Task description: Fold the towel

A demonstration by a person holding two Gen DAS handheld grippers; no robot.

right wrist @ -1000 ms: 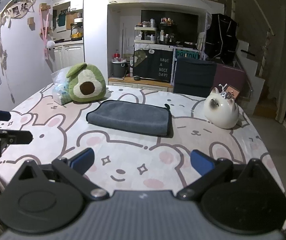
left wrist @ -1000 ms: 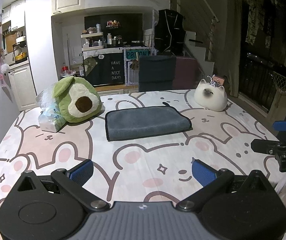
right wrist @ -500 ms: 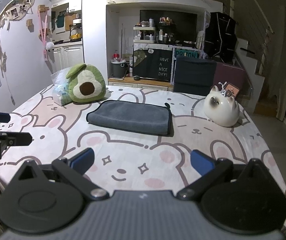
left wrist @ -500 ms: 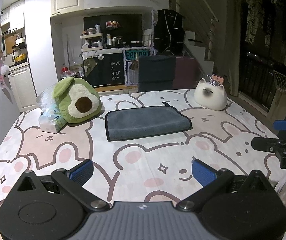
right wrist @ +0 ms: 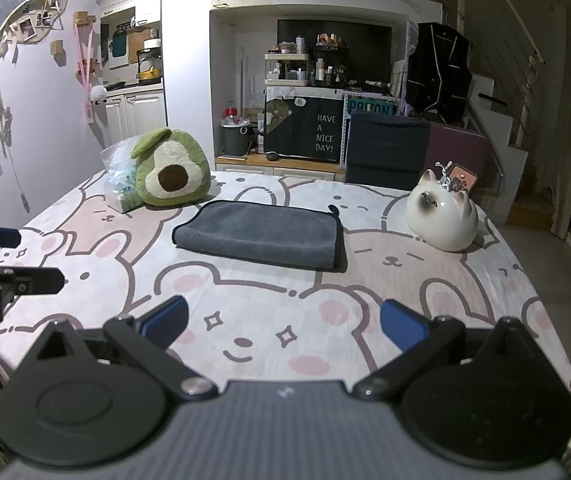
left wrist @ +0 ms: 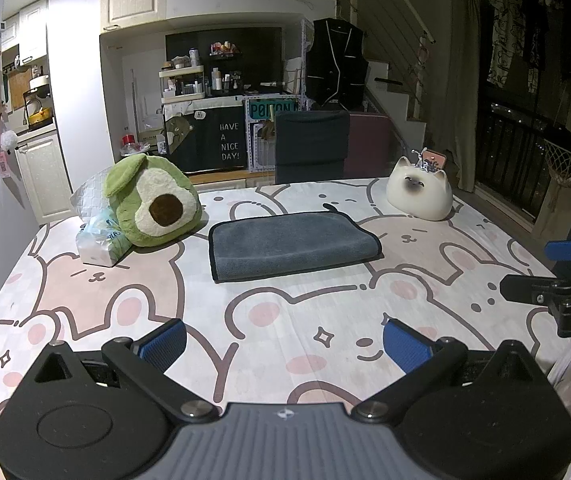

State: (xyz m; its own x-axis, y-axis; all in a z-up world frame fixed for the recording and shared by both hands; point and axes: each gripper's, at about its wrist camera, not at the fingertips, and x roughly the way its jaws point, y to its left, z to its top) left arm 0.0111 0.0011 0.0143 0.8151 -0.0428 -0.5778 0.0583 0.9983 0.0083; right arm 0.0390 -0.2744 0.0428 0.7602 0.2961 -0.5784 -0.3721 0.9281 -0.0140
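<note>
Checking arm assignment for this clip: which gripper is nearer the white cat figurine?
Right, by a modest margin. The right gripper sits on the cat figurine side of the table; the left gripper is across, nearer the avocado plush.

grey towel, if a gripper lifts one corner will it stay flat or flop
The grey towel would probably flop: it looks like soft plush cloth lying folded with a rounded edge. The layers may peel apart. It likely drags rather than slides on the tablecloth.

Plush matt grey towel [left wrist: 291,244] on smooth printed tablecloth [left wrist: 285,320]; glossy cat figurine [left wrist: 419,194].
</note>
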